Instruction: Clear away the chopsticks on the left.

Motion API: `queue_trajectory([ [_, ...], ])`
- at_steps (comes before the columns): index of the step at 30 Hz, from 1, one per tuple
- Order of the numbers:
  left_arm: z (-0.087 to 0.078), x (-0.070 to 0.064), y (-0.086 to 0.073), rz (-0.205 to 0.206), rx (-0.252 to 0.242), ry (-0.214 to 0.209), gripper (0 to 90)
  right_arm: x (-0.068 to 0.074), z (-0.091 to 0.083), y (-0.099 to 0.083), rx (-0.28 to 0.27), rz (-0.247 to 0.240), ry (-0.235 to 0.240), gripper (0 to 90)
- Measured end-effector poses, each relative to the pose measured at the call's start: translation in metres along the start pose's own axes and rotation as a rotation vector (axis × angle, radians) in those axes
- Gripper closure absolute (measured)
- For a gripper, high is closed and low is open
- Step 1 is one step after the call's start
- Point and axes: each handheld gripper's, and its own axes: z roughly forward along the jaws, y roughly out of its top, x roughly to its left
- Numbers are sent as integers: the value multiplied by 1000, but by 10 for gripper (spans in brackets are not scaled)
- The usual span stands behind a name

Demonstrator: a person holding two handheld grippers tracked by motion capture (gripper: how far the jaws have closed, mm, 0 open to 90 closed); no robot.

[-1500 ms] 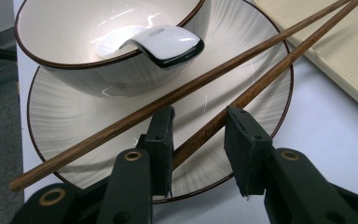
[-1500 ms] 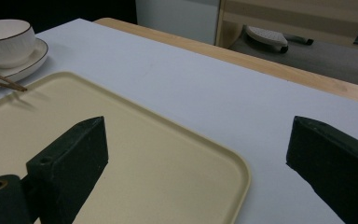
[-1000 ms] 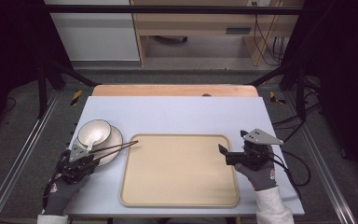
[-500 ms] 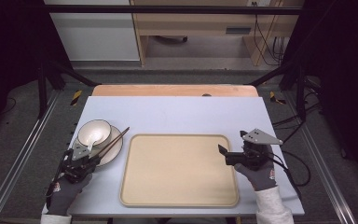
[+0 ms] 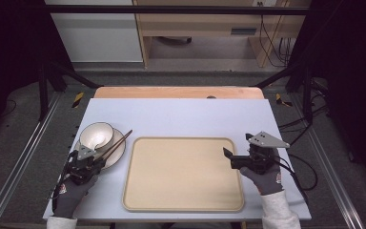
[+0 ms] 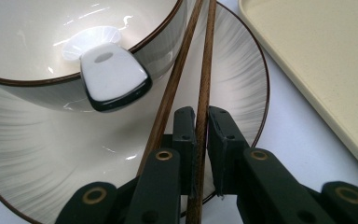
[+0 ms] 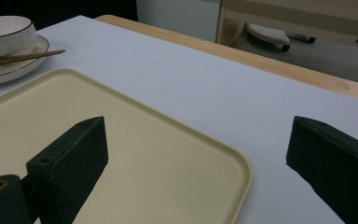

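The left tool (image 6: 200, 122) was clamped on one chopstick (image 6: 204, 70) of the pair, its two black jaws pinching the right-hand stick low on its length, while the second chopstick (image 6: 175, 79) ran just beside the left jaw, outside the grip as far as the left gripper view showed. Both sticks lay slanted across the plate (image 5: 118, 149) at the left of the desk (image 5: 181, 114), their far ends leaning by the rim of the bowl (image 5: 96, 135) that stood on that plate. A white spoon (image 6: 109, 77) rested in the bowl with its handle hooked over the rim, close to the sticks.

The step in hand looked like picking the chopsticks off the plate, probably to carry them to the tray (image 5: 183, 179) lying just beside it. To do that well, the grip needed to take in both sticks, not one; with a single stick held, the loose one would likely roll on the plate or drop to the desk. Reopening a little and closing again around the pair seemed the safer course. The lift should have gone up and away from the bowl, keeping the sticks level so the tips cleared the rim and did not nudge the spoon handle.

The right tool (image 5: 228, 157) hung over the tray's right edge with its jaws wide apart, holding nothing.
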Motion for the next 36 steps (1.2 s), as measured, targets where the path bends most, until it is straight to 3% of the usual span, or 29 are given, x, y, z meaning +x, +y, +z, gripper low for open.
queue_trajectory([
  [9,0,-6,3,1,8,-4,844,0,1,0,6,-3,0,54],
  [17,-9,-13,7,-24,-31,2,844,0,-1,1,-3,10,1,48],
  [29,-19,-40,14,-57,-109,17,844,-1,-3,1,-8,4,-11,44],
  [36,-21,-58,15,-106,-138,31,844,-1,-4,1,-6,5,-14,45],
])
